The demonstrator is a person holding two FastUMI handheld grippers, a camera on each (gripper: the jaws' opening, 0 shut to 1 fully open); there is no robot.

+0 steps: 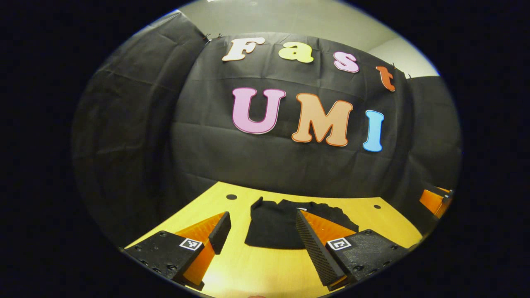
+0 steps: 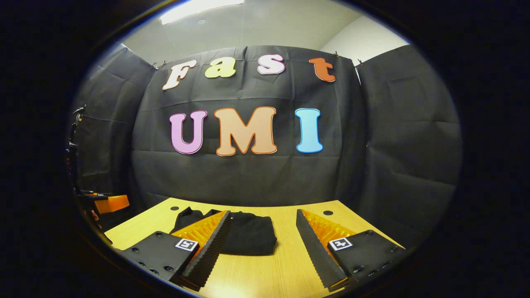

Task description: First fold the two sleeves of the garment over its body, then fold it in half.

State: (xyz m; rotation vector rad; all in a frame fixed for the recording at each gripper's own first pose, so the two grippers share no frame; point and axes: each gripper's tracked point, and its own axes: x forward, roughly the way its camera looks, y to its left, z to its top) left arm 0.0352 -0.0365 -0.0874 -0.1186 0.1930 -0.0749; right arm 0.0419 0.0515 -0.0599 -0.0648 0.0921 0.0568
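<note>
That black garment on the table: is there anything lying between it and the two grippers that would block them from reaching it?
Nothing visible does. The black garment lies in a compact bundle on the wooden table, and bare tabletop separates it from the open left gripper. In the right gripper view, the garment sits just ahead of the open right gripper, again with bare wood between.

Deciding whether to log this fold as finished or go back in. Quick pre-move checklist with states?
1. Left gripper open, holding nothing: ok.
2. Right gripper open, holding nothing: ok.
3. Both sets of jaws clear of the garment, held above the table: ok.
4. Garment lies as a compact bundle, no sleeve sticking out: ok.
5. Folded edges aligned: cannot tell, far side looks lumpy.
6. Garment fully on the table: ok.
</note>
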